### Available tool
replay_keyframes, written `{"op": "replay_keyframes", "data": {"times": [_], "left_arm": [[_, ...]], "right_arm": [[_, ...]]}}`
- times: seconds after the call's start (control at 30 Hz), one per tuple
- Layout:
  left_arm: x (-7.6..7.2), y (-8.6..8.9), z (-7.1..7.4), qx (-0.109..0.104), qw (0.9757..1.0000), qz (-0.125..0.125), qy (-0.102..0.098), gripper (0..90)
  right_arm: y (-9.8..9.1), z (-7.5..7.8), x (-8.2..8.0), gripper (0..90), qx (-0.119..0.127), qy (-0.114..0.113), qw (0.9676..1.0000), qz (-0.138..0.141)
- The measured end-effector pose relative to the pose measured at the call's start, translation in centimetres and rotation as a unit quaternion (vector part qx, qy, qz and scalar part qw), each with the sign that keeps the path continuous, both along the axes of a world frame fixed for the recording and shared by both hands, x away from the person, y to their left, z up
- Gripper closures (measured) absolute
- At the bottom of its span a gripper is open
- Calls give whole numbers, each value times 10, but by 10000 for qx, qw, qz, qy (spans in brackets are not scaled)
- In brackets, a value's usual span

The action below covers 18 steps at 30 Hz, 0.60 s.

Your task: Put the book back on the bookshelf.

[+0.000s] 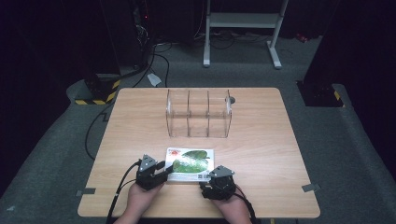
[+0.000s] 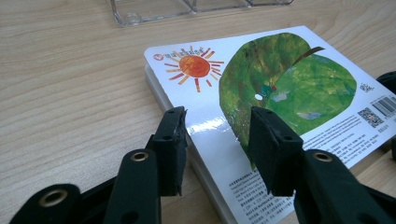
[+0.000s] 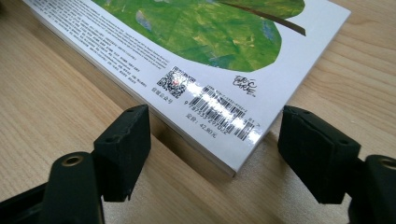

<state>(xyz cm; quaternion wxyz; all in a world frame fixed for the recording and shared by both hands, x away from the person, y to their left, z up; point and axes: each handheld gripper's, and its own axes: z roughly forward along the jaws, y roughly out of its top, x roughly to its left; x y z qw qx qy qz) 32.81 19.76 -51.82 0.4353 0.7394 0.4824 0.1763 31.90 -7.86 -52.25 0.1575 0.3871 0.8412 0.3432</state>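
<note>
A board book (image 1: 190, 164) with a green leaf and an orange sun on its cover lay flat on the wooden table (image 1: 140, 121), near my edge and in front of the clear plastic divider rack (image 1: 199, 113). My left gripper (image 2: 217, 140) sat at the book's left end, one jaw over the glossy cover and the other beside its edge; I could not tell whether the pads pressed on it. My right gripper (image 3: 212, 154) stood wide apart around the barcode corner, both pads clear of the book, gripping nothing. Both my hands rested low at the table's near side.
</note>
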Motion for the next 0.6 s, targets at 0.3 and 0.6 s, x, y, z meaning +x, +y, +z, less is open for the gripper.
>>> {"op": "replay_keyframes", "data": {"times": [0.3, 0.6], "left_arm": [[-4, 1, 6, -168, 9997, -56, -158, 577], [-11, 2, 15, -314, 9985, -165, -428, 582]], "right_arm": [[-2, 0, 1, 194, 121, 129, 9998, 22], [-2, 0, 2, 199, 111, 65, 9999, -69]]}}
